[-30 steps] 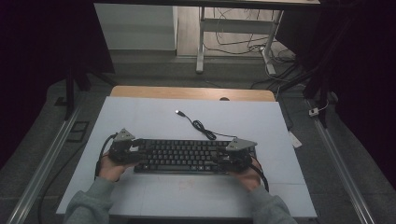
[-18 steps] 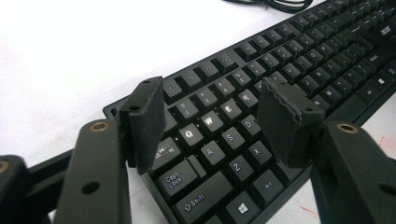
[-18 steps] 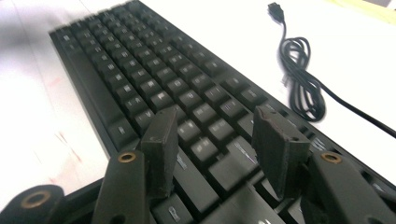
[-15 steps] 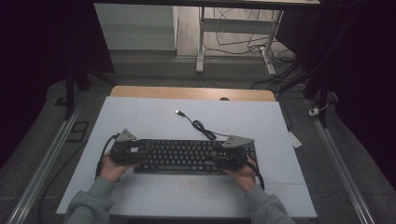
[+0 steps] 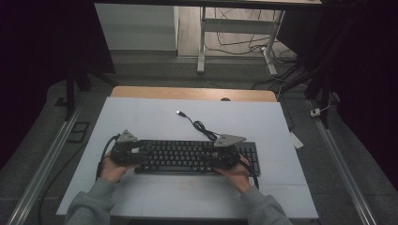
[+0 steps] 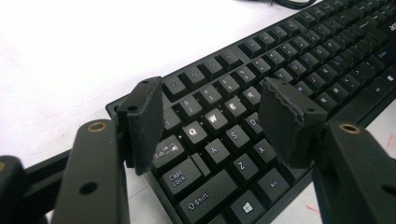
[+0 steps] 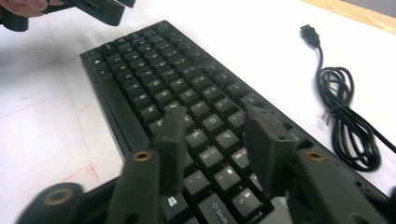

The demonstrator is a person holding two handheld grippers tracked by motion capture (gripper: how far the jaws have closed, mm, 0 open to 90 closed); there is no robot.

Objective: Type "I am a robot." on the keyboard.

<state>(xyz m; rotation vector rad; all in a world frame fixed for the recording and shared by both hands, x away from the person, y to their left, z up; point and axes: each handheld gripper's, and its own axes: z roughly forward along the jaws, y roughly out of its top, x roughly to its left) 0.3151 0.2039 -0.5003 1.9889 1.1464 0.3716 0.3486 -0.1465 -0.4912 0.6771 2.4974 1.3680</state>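
Since the earlier frames, the right gripper [image 5: 225,157] has shifted from the keyboard's [image 5: 187,156] right end toward its centre, and its jaws have just been closing; nothing is clamped between them, only keys lying beneath. Left gripper [image 5: 126,152] is unmoved at the keyboard's left end.

Table [image 5: 155,117]: pale work surface, with the keyboard lying flat toward 6 o'clock of it, long side across. Its cable [image 5: 201,126] coils at 12 o'clock from the keyboard's middle, the USB plug [image 5: 179,113] loose on the surface, not connected.

Keyboard condition: black, full-size, low-profile keys with white legends, number pad exposed at the 3 o'clock end. No damage apparent.

Left gripper view: jaws stand wide apart above the Q-W-E-A-S-D cluster [image 6: 217,126], pads clear of the keys. Right gripper view: jaws [image 7: 219,140] partly narrowed, hovering above the right-hand letter keys, no visible contact.

Judgement: both tools are positioned over the keys, apparently preparing to press or type. Next move calls for lowering one pad onto a single key without catching neighbours.
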